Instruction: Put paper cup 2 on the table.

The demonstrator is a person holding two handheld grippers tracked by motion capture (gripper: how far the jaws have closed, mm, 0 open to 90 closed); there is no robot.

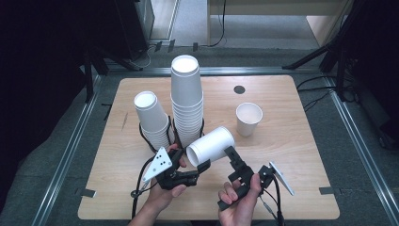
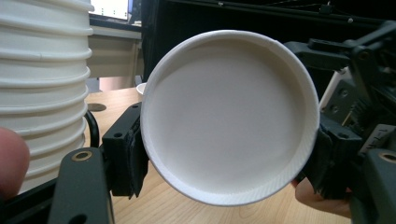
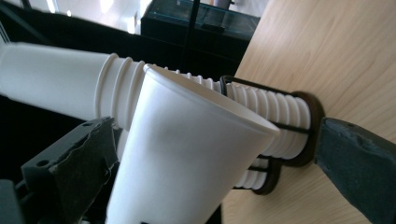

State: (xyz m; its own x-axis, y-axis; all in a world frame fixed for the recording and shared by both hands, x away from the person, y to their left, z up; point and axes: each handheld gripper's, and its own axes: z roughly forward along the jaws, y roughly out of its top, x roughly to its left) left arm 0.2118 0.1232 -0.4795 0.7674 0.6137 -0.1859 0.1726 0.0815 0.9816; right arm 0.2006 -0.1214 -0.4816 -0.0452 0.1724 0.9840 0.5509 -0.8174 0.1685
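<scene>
The light wooden table (image 1: 282, 155) stands on a grey carpet floor (image 1: 362, 155), with dark surroundings at both sides. Above its front part, the left gripper (image 1: 203, 165) is closed on the base of a white paper cup (image 1: 211, 145) lying sideways. The right gripper (image 1: 229, 151) touches this cup's wall; I cannot tell its grip. Behind stand two stacks of white paper cups (image 1: 187, 101).

Matt white paper cup (image 1: 211, 144) with a rolled rim, held in matt black plastic grippers (image 1: 203, 165) whose pads (image 2: 137, 158) look rubbery, above a smooth pale wood-grain table (image 1: 291, 155) beside ribbed stacks of paper cups (image 1: 187, 103) in dark wire holders (image 3: 306, 128).
</scene>
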